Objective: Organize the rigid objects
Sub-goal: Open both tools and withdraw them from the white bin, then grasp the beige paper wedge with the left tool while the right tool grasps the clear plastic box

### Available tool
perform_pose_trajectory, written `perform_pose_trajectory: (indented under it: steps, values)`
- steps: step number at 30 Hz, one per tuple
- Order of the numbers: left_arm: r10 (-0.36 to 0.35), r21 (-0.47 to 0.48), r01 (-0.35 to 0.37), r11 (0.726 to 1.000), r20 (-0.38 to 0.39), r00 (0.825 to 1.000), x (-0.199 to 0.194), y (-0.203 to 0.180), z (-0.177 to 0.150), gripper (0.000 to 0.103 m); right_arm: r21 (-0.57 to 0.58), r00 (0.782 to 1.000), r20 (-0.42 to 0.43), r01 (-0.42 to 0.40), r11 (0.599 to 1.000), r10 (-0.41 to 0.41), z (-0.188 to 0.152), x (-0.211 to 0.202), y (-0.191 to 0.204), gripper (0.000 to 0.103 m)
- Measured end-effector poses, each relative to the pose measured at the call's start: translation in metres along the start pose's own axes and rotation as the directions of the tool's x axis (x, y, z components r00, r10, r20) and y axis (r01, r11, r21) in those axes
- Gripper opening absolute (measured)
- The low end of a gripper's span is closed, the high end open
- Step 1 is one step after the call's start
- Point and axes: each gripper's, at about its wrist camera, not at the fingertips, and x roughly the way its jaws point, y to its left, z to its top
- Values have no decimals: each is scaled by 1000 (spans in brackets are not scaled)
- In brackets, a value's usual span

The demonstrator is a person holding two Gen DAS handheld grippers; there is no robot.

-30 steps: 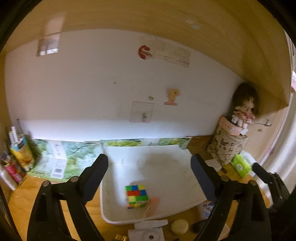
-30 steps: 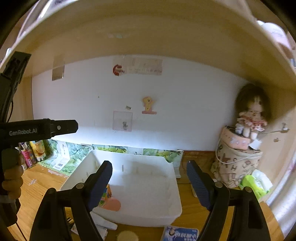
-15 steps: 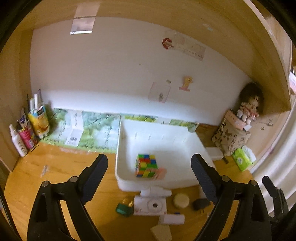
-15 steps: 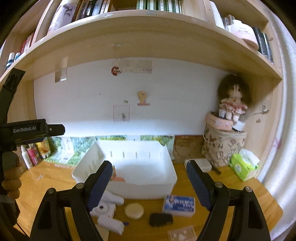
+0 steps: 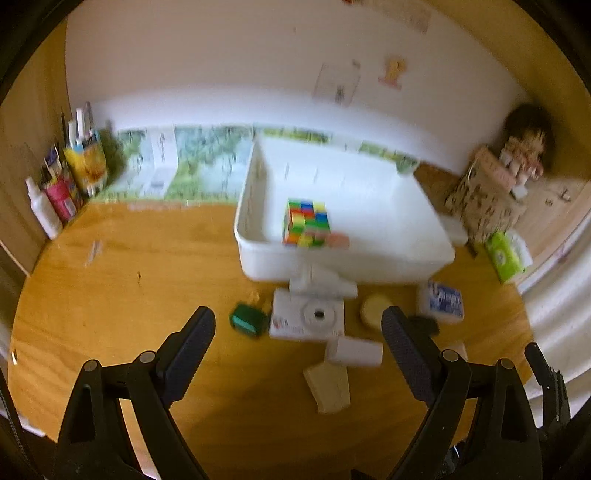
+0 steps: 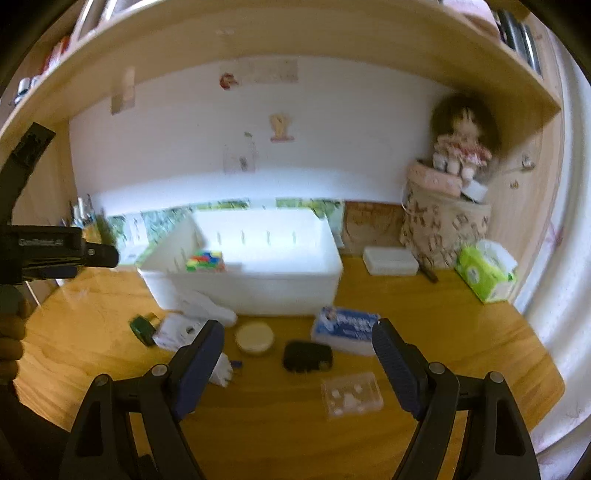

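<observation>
Left view, change: the left claw, spread and empty, has pulled back from the white bin; loose pieces on the worktop now show.
Cube: the puzzle cube sits inside the bin.
Right view, change: the right claw, also spread and empty, has backed off above the black item.
Meaning: probably one piece stowed, many left.

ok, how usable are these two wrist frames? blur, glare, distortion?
Left wrist: motion blur smears the puzzle cube and white bin; the gripper fingers stay sharp. Right wrist: softer blur, bright glare on the back wall behind the bin; fisheye bends the shelf into an arc.
</observation>
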Motion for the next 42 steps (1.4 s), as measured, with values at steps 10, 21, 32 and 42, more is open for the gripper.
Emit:
perform_pose_trajectory:
  steps: [10, 21, 32, 42]
  values:
    - [23, -76, -38, 996, -191, 981, 34, -18, -31, 93, 11, 988, -153, -32, 999, 33, -29, 31, -32, 83]
    - [60, -198, -133, 971, -338, 939, 65, -36, -62, 93, -18, 946, -293, -148, 989, 136, -45, 64, -60, 83]
    - [86, -307, -218, 926, -393, 916, 89, -40, -77, 93, -131, 878, -418, -314, 940, 235, -48, 101, -66, 83]
    - [136, -327, -291, 899, -425, 895, 104, -35, -82, 93, -200, 835, -471, -416, 887, 286, -38, 129, -63, 83]
